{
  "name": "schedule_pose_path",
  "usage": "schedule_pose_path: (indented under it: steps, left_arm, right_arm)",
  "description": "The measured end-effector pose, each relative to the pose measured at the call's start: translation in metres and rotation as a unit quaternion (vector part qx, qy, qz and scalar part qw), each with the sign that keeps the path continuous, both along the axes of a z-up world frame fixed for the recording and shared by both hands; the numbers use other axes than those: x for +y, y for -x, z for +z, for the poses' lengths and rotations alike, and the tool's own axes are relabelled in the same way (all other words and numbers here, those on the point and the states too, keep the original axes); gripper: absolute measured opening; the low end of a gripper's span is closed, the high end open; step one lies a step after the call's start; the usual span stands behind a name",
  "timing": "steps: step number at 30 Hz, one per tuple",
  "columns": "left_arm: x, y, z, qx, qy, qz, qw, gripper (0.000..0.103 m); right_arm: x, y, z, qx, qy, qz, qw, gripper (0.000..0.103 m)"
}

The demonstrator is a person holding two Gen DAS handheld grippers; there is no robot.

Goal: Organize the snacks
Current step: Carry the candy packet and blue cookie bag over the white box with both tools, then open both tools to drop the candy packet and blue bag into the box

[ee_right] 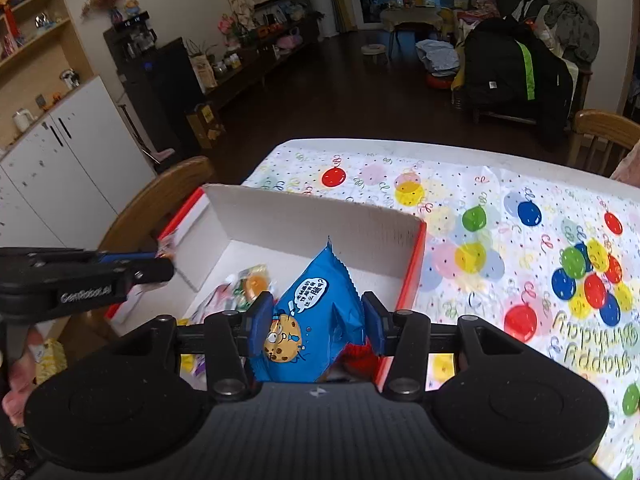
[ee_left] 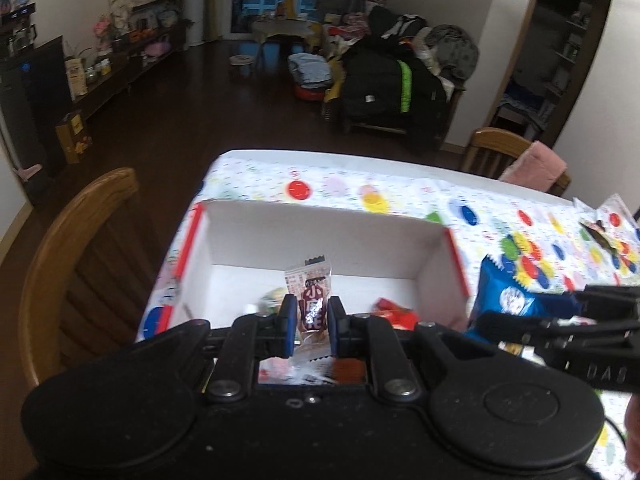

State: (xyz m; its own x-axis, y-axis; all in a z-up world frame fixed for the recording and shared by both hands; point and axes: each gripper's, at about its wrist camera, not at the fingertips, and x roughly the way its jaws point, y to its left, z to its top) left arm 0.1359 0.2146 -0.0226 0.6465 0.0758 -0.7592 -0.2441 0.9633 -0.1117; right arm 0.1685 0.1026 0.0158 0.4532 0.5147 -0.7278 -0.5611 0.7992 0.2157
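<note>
A white box with red outer sides stands open on the table's left part. My left gripper is shut on a small clear packet with a dark red label and holds it over the box. My right gripper is shut on a blue cookie packet over the box's near right corner; the packet also shows in the left wrist view. Several small snacks lie on the box floor, with a red packet among them.
The table wears a white balloon-print cloth. A wooden chair stands at the table's left, another chair with a pink cloth at the far right. A loose snack wrapper lies on the cloth at right.
</note>
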Motion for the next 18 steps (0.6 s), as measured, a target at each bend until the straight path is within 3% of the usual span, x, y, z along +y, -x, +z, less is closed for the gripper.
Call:
schedule_pose_path:
  steps: [7,18]
  left_arm:
    - [0.022,-0.02,-0.023,0.019,-0.02,0.008,0.9996,0.013]
    - [0.024,-0.054,-0.061,0.061,-0.029,-0.015,0.9976,0.013]
  right_arm:
    - [0.026,-0.032,-0.021,0.007,0.021,-0.011,1.0,0.047]
    - [0.051,-0.058,-0.053,0.028,0.045,-0.012,0.999,0.047]
